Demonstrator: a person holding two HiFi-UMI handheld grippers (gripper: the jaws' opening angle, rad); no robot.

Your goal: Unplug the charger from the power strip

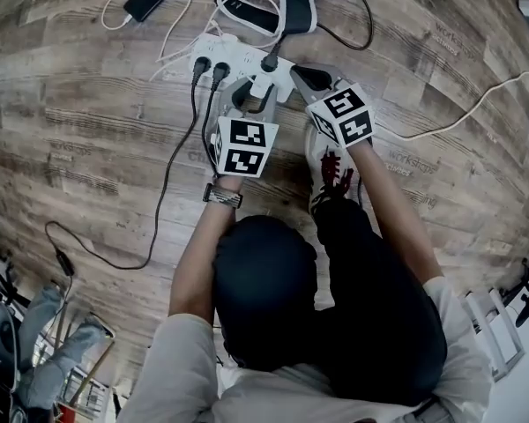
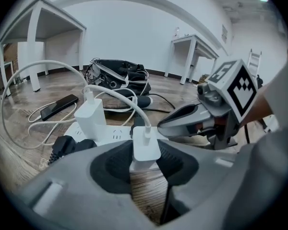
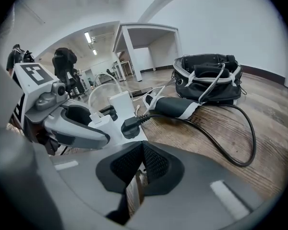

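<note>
Gripping noted on the left side: the left gripper (image 2: 145, 145) has its pads pressed against both flanks of a small white charger (image 2: 147, 137), jaws about half spread. The charger stands upright, plugged into the near end of the white power strip (image 1: 238, 63), which lies on the wooden floor (image 1: 88, 113). A white cable (image 2: 119, 96) arcs up and away from the charger's top. Right gripper (image 3: 142, 146): fingertips together, nothing between them, tips just beside the charger at the same end of the strip; contact with the strip cannot be made out. Also in the strip: a taller white adapter (image 2: 92, 119) and two black plugs (image 1: 207, 69). A black phone (image 2: 60, 106) lies on the floor beyond the strip, and a black bag (image 3: 209, 75) sits farther back.
</note>
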